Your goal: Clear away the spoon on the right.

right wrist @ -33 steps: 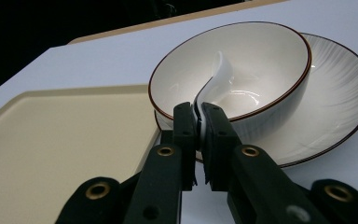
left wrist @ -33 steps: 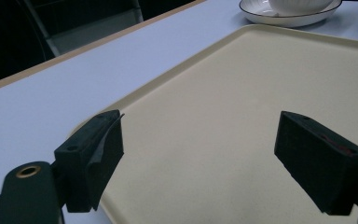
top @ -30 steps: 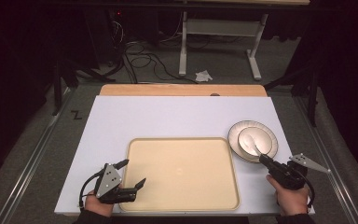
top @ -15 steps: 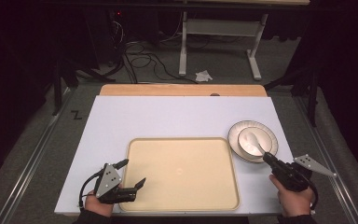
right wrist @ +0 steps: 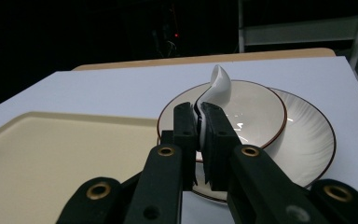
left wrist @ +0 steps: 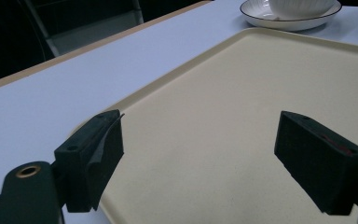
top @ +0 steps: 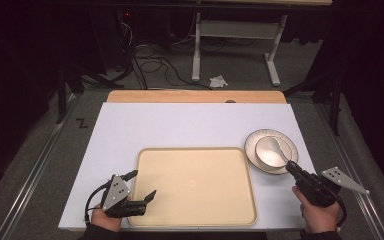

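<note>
A white ceramic spoon (right wrist: pixel 219 86) has its handle clamped between the jaws of my right gripper (right wrist: pixel 199 116), and its scoop end rises over a white bowl (right wrist: pixel 256 112). The bowl sits on a ribbed, dark-rimmed plate (right wrist: pixel 312 140). From the high view, the right gripper (top: pixel 290 167) reaches in from the front right to the spoon (top: pixel 275 147) over the bowl (top: pixel 265 157) and plate (top: pixel 249 145). My left gripper (top: pixel 142 184) hovers open over the front left corner of the beige tray (top: pixel 195 195). Its jaws (left wrist: pixel 214 158) stand wide apart above bare tray (left wrist: pixel 242 93).
The tray lies on a white tabletop (top: pixel 180 125) with a wooden strip (top: pixel 195 96) along the far edge. Beyond the table are a metal stand (top: pixel 235 45), cables on the floor (top: pixel 150 65) and a crumpled paper (top: pixel 218 80).
My right gripper has shifted slightly to the right with the spoon held in it. The left gripper has stayed where it was.
</note>
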